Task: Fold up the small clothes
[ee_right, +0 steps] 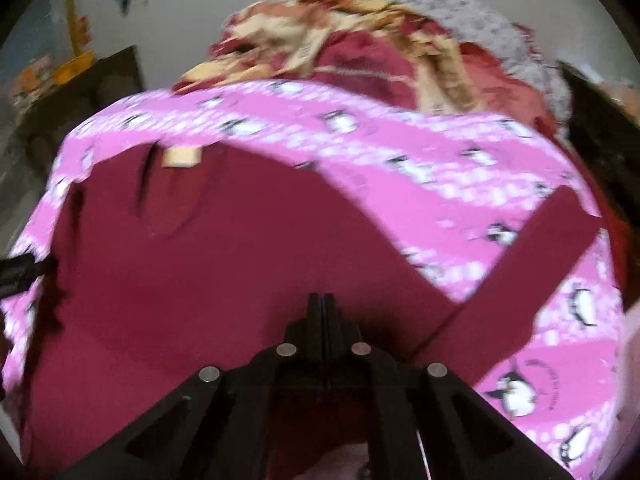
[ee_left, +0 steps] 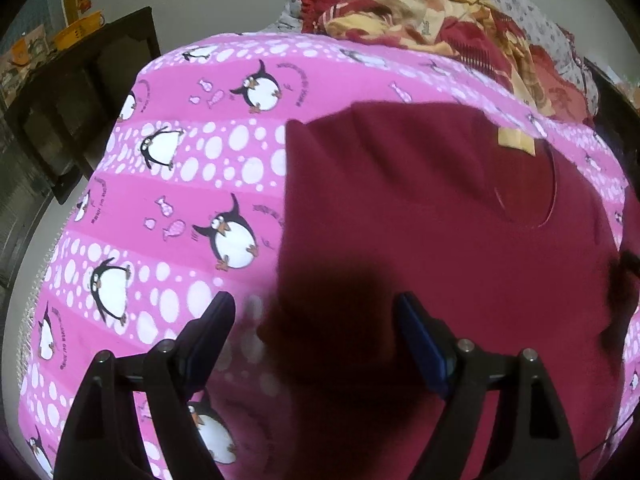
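A maroon shirt [ee_left: 420, 220] lies flat on a pink sheet printed with penguins [ee_left: 180, 208], its neck opening and yellow label [ee_left: 516, 142] towards the far side. My left gripper [ee_left: 316, 300] hovers open over the shirt's left edge, with nothing between its blue pads [ee_left: 416, 332]. In the right wrist view the same shirt [ee_right: 200, 280] fills the middle, and one sleeve [ee_right: 520, 272] stretches out to the right. My right gripper [ee_right: 322, 300] is shut just above the shirt body near that sleeve. No cloth shows between its fingers.
A heap of red and cream clothes [ee_left: 420, 4] lies at the far end of the sheet, on a grey patterned cover [ee_left: 532, 8]. Dark wooden furniture [ee_left: 80, 92] with yellow baskets [ee_left: 78, 30] stands to the left, past the bed's edge.
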### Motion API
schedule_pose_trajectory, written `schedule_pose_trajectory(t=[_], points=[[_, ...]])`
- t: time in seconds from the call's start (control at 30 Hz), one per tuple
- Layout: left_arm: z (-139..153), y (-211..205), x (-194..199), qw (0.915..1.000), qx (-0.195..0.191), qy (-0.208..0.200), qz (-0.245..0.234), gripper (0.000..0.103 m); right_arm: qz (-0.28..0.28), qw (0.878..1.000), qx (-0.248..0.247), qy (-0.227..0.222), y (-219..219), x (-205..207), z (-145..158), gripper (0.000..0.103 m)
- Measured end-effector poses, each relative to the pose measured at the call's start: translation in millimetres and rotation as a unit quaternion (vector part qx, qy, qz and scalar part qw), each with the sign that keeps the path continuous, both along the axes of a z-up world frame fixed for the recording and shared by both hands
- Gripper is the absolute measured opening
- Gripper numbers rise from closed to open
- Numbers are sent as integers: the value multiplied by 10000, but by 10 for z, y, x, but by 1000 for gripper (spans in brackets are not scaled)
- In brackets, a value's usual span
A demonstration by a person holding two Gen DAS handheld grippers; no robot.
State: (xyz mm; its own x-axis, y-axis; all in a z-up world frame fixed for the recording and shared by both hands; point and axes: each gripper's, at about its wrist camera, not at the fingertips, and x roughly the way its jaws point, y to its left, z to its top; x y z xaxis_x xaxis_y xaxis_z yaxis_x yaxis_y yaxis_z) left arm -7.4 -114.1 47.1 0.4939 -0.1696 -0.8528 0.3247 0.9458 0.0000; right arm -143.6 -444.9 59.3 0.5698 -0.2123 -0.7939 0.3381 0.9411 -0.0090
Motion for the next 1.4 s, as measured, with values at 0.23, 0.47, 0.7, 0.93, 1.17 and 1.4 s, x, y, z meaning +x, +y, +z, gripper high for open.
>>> schedule_pose_trajectory(t=[0.23,0.47,0.7,0.93,1.17,1.4], points=[[-81,-71,6,9999,83,54,26,82,110,9976,657,-166,24,-229,92,4],[-23,-83,-45,10000,3,79,40,82,389,9970,641,171,307,-134,-135,39],[43,-143,-137,9999,-49,74,-121,82,194,9942,1040,170,178,-198,-170,39],[-24,-218,-134,9997,-36,179,-165,82,-672,9927,975,-224,-427,-569,127,59],[-52,-259,-126,9996,-3,231,-189,82,-1845,9708,1423,-567,-1259,-794,124,59],[-71,-261,-95,9995,51,261,-186,82,-2810,9394,1601,-1138,-1969,-797,226,59]])
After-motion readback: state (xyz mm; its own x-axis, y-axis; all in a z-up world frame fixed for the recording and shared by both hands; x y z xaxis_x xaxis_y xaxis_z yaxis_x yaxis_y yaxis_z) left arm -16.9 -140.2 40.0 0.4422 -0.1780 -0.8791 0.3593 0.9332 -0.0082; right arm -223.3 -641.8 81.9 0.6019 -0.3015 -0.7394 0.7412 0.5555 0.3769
